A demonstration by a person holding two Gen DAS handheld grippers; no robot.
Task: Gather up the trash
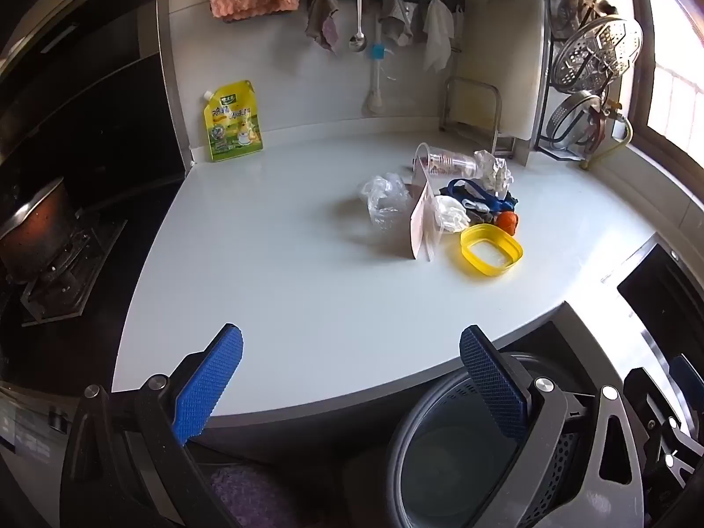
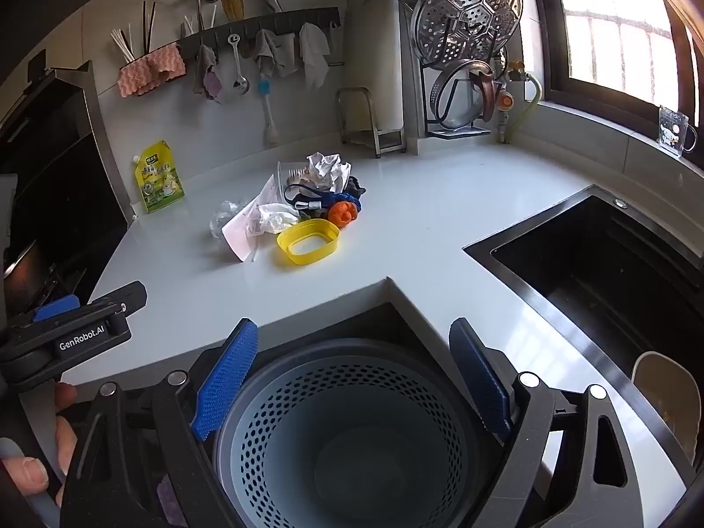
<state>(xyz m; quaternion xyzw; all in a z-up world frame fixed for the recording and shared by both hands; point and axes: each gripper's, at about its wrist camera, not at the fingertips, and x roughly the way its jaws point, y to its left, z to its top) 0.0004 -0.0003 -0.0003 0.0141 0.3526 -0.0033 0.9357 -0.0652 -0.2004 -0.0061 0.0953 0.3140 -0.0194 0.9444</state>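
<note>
Directly ahead, a white kitchen counter (image 1: 286,273) carries a small heap of trash (image 1: 457,193) near its back wall: a yellow plastic lid (image 1: 491,254) at the heap's front edge, a clear cup (image 1: 449,163) and crumpled paper (image 1: 495,171) behind it. Below the counter's near edge stands a grey perforated bin (image 2: 347,431). Both the left gripper (image 1: 352,378) and the right gripper (image 2: 352,374) hover above the bin with blue pads spread wide, holding nothing. Right of the heap lies a dark sink (image 2: 607,264).

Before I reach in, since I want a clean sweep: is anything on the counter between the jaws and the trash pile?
Nothing visible: bare counter lies between both open grippers and the trash pile. The bin sits below the counter's front edge.
</note>
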